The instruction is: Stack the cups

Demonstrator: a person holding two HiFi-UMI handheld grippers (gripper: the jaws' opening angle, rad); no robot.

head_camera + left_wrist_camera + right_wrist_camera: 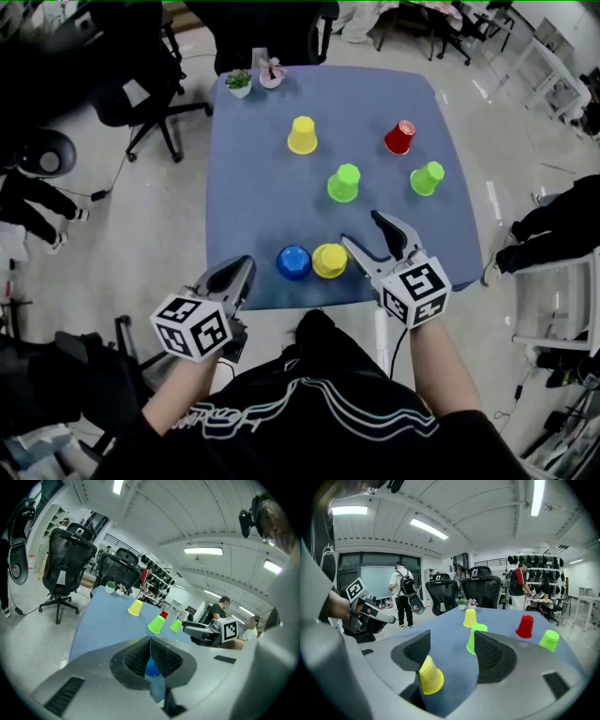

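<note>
Right gripper, jaws wide apart and empty, hovers over the table's near edge. The near yellow cup stands upside down just left of its jaws, beside the blue cup. Left gripper, jaws together, points at the blue cup close by.

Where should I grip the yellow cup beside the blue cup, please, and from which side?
Grip the yellow cup by its upper wall, probably from its right with the right gripper: it stands upside down, narrowing upward; the blue cup crowds its left.
</note>
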